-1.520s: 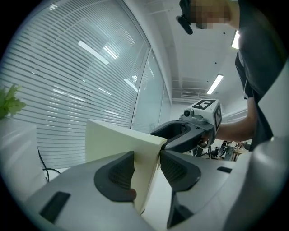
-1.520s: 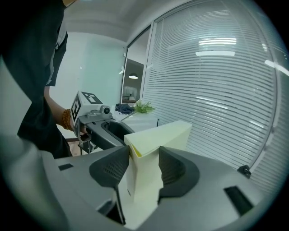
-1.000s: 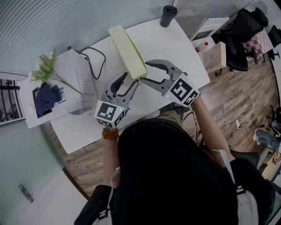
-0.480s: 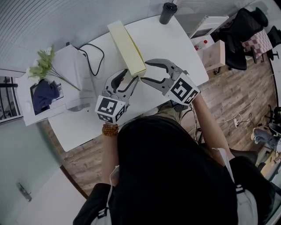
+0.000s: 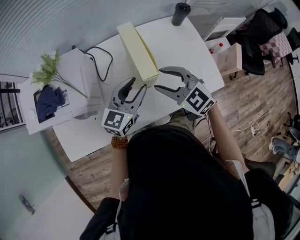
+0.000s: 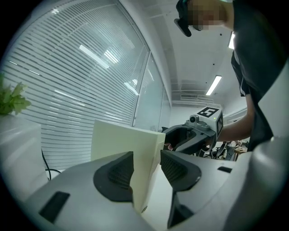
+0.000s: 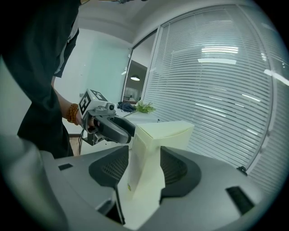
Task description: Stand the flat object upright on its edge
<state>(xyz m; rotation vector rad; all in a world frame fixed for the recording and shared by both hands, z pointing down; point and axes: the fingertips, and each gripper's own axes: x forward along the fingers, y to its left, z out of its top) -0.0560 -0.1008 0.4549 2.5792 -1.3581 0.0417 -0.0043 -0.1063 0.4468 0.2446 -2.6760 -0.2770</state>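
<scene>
Head view shows the pale yellow box (image 5: 138, 50) up on one long edge on the white table (image 5: 187, 51). It runs from the middle away to the far left, with its near end just beyond both grippers. The left gripper (image 5: 136, 86) has its jaws well apart, though they have just been closing a little. In the left gripper view the box's near corner lines up between the pads with a gap at the right pad, so nothing is gripped. The right gripper (image 5: 160, 78) is also spread wide, with the box end framed between its pads but not pressed.

The step looks like steadying the box and letting go. It is best done by keeping all pads clear of the tall faces and drawing straight back toward the near edge, with no sideways sweep. A slab this narrow at the base would likely tip from a nudge on either face.

Bare tabletop lies to the right of the box. A black cable (image 5: 101, 61) and a white machine (image 5: 79, 89) crowd the left side. A black cup (image 5: 180, 14) stands at the far edge, well apart. The table's near edge lies close under the grippers.
</scene>
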